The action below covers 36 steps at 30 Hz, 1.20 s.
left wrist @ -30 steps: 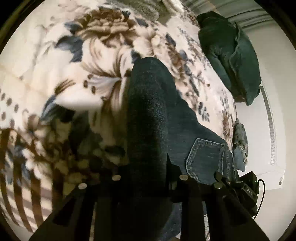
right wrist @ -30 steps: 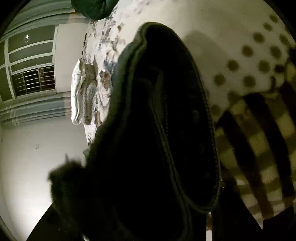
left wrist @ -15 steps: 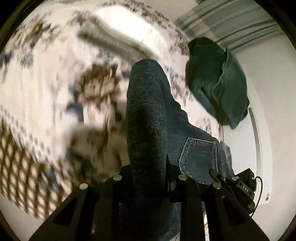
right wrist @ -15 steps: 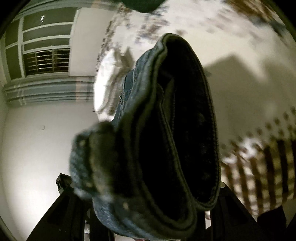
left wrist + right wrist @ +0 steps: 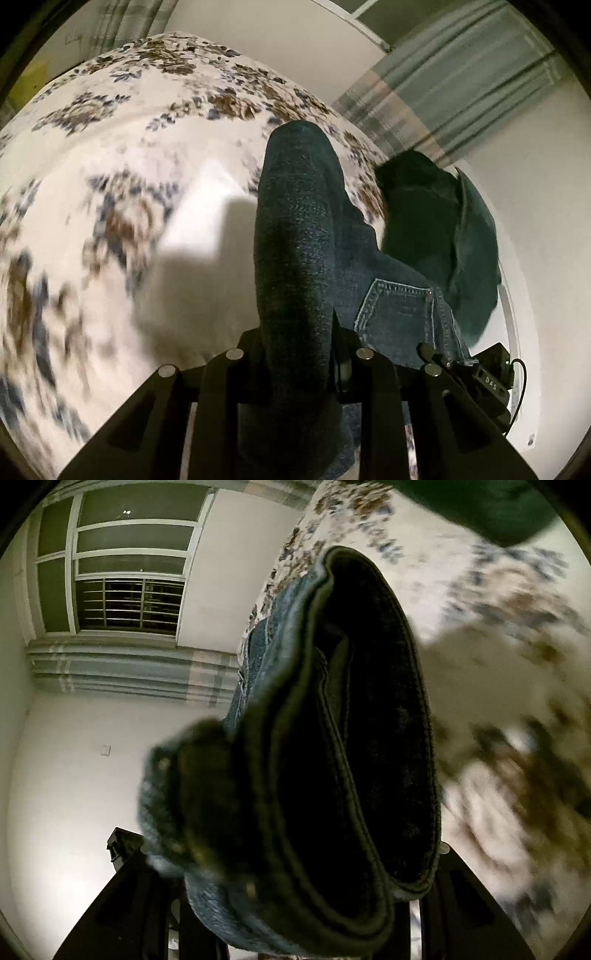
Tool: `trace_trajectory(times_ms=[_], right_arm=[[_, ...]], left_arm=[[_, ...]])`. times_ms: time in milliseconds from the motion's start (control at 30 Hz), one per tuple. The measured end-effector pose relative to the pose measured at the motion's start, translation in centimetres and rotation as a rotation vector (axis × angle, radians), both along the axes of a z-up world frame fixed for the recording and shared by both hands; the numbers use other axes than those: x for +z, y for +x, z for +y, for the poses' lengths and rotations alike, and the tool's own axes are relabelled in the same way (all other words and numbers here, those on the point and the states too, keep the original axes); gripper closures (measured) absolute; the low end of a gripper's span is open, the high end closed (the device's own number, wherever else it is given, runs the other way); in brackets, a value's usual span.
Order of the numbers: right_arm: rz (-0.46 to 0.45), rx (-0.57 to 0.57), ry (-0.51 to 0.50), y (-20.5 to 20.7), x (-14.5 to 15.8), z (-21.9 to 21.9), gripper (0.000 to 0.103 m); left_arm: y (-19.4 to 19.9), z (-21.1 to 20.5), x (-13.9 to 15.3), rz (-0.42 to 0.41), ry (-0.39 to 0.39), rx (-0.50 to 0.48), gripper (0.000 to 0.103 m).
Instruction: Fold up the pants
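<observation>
A: Where are the pants (image 5: 295, 236) seen?

B: A thick fold of dark denim is gripped between the fingers of the left gripper (image 5: 295, 369) and is raised above the floral blanket (image 5: 122, 155). A back pocket (image 5: 397, 310) with pale stitching is shown to the right of the fold, hanging beside the bed's right edge.

A: And the jaws on that side?

B: They are drawn narrow, pressed onto the fold from both sides.

A: What is shown by the right wrist view?

B: The frame is filled by the pants (image 5: 332, 738): bunched layers with a seamed edge rise from between the fingers of the right gripper (image 5: 314, 923). The jaws are closed on the cloth, though the fingertips themselves are hidden by it.

A: What else is seen on the bed?

B: A dark green garment (image 5: 443, 229) is heaped at the blanket's far right edge, near the striped curtain (image 5: 461, 85). In the right view the blanket (image 5: 498, 664) is blurred, and a barred window (image 5: 125, 602) is seen on the wall at the left. A small black device (image 5: 491, 380) with a cable is visible beside the left gripper's right finger.
</observation>
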State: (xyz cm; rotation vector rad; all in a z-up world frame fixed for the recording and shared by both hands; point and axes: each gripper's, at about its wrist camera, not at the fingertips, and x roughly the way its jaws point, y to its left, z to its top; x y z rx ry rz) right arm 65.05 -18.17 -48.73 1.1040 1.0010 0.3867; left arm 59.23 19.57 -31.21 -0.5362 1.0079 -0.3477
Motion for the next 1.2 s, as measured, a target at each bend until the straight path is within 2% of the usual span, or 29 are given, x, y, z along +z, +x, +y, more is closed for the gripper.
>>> trace_trajectory(times_ms=[67, 133, 200, 267, 333, 367, 433, 467, 567, 667, 700, 767, 833, 867, 900, 1000, 1133, 1200], right_arm=[[0.0, 0.004, 0.005, 4.5, -1.9, 1.9, 0.065], [0.011, 0.007, 0.0, 9.9, -4.6, 3.9, 0.065], [0.031, 0.014, -0.007, 13.0, -7.1, 5.2, 0.065], [0.06, 0.024, -0.025, 14.0, -9.7, 5.6, 0.065], [0.072, 0.034, -0.047, 14.6, -11.1, 5.8, 0.064], [0.081, 0.043, -0.053, 14.8, -11.6, 5.8, 0.063], [0.119, 0.067, -0.052, 15.1, -12.3, 5.5, 0.053], [0.135, 0.076, -0.066, 15.6, -12.1, 5.6, 0.051], [0.167, 0.084, -0.144, 15.6, -10.6, 4.7, 0.046], [0.197, 0.062, -0.235, 14.5, -8.4, 3.3, 0.042], [0.205, 0.056, -0.285, 14.3, -7.6, 2.8, 0.038], [0.196, 0.056, -0.405, 13.5, -5.2, 2.9, 0.036], [0.18, 0.064, -0.517, 12.4, -3.2, 3.1, 0.035], [0.167, 0.07, -0.579, 11.4, -1.9, 3.3, 0.034], [0.159, 0.08, -0.637, 9.2, -0.9, 3.6, 0.026], [0.131, 0.108, -0.794, 7.7, 3.2, 6.0, 0.005], [0.081, 0.108, -0.963, 3.9, 8.5, 7.6, 0.001], [0.051, 0.093, -1.007, 1.9, 11.5, 8.1, 0.001]], left_arm=[[3.8, 1.8, -1.9, 0.004, 0.001, 0.005, 0.082], [5.7, 2.9, -3.7, 0.021, 0.005, 0.007, 0.082], [7.7, 4.1, -6.5, 0.066, 0.002, 0.008, 0.082], [8.6, 4.6, -9.3, 0.118, 0.007, 0.001, 0.081], [8.9, 4.8, -11.0, 0.141, 0.011, -0.016, 0.077], [8.8, 4.9, -11.4, 0.151, 0.003, -0.019, 0.075], [8.8, 5.1, -11.5, 0.16, 0.014, -0.029, 0.072], [8.6, 5.1, -11.2, 0.172, 0.025, -0.025, 0.071], [7.9, 4.9, -9.8, 0.174, 0.078, -0.011, 0.069], [6.9, 4.4, -8.1, 0.17, 0.198, 0.021, 0.068], [6.5, 4.1, -7.4, 0.166, 0.24, 0.034, 0.068], [5.6, 3.5, -6.2, 0.161, 0.327, 0.056, 0.066], [4.3, 2.3, -4.7, 0.139, 0.425, 0.063, 0.05], [3.7, 1.8, -4.1, 0.127, 0.454, 0.063, 0.037], [2.8, 1.0, -3.1, 0.108, 0.497, 0.066, 0.028], [0.7, -0.8, -0.7, 0.064, 0.581, 0.076, 0.013], [-2.5, -2.5, 3.4, 0.005, 0.625, 0.096, 0.01], [-4.2, -3.2, 5.7, -0.034, 0.625, 0.116, 0.01]])
